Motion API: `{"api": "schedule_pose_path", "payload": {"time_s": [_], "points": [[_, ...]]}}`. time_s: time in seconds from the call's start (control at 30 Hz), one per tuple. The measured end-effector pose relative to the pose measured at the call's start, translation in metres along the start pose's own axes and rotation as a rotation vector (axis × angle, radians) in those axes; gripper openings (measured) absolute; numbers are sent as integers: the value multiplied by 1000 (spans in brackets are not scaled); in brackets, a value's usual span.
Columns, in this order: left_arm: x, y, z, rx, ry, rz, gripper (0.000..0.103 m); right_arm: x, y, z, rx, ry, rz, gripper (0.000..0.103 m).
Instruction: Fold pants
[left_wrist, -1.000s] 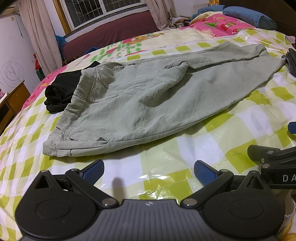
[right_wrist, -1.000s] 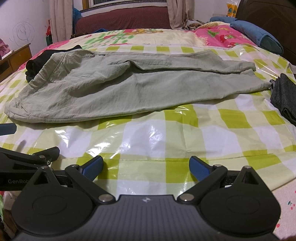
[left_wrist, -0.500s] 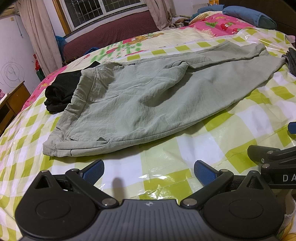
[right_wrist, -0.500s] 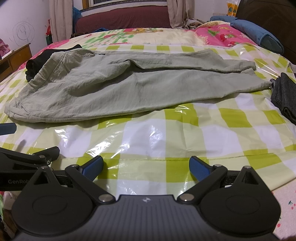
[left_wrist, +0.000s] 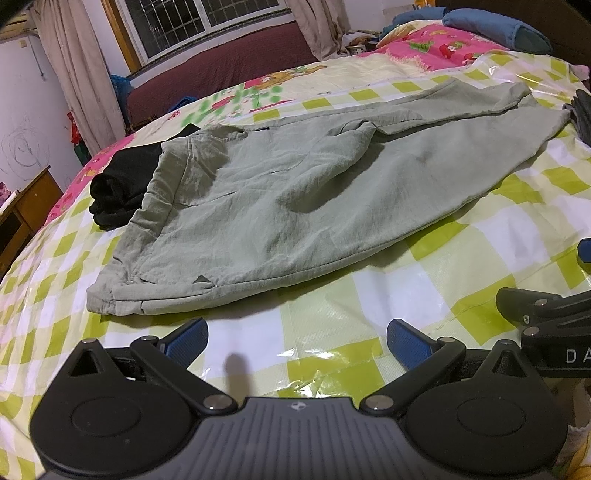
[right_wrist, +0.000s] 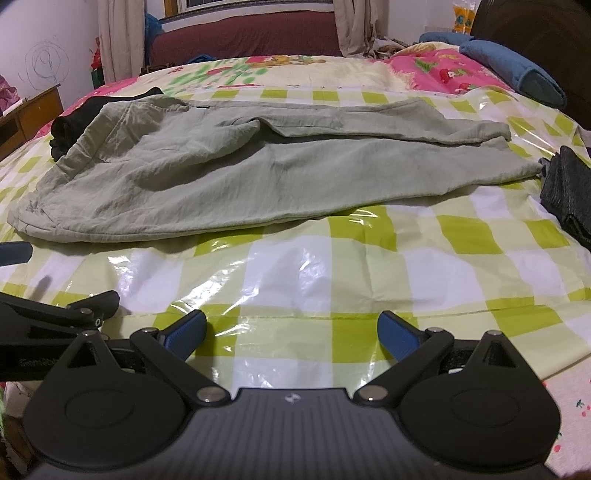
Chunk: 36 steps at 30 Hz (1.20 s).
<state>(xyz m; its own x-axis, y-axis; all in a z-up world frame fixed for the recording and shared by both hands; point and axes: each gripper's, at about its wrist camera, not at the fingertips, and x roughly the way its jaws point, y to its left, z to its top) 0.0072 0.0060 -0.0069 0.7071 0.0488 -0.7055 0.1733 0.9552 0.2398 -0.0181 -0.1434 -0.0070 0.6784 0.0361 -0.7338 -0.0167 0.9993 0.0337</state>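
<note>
Pale green pants (left_wrist: 295, 199) (right_wrist: 236, 173) lie flat on the checked plastic sheet (left_wrist: 369, 306) (right_wrist: 295, 269) over the bed, waistband to the left, legs running right, one leg over the other. My left gripper (left_wrist: 295, 341) hovers open near the bed's front edge, just short of the waistband's lower hem, nothing between its blue fingertips. Beside it, my right gripper (right_wrist: 291, 332) is open and empty too, well in front of the pants' legs. Each gripper's side shows at the edge of the other's view.
A black folded garment (left_wrist: 122, 184) (right_wrist: 74, 118) lies under the waistband's far left corner. A dark grey folded cloth (right_wrist: 569, 192) sits by the leg hems at the right. Blue pillows (right_wrist: 513, 70) and a wooden bedside cabinet (left_wrist: 26, 210) flank the bed.
</note>
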Motion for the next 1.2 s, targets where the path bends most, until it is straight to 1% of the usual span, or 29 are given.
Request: {"api": "schedule_pose_path", "payload": {"time_s": [0.23, 1.03, 1.2], "points": [[6, -3, 0, 5, 19, 6, 103, -3, 4, 2, -20, -19, 1, 99], [6, -8, 4, 19, 7, 13, 103, -5, 4, 4, -9, -27, 8, 99], [5, -8, 4, 27, 0, 13, 103, -6, 2, 8, 1, -36, 35, 99]]}}
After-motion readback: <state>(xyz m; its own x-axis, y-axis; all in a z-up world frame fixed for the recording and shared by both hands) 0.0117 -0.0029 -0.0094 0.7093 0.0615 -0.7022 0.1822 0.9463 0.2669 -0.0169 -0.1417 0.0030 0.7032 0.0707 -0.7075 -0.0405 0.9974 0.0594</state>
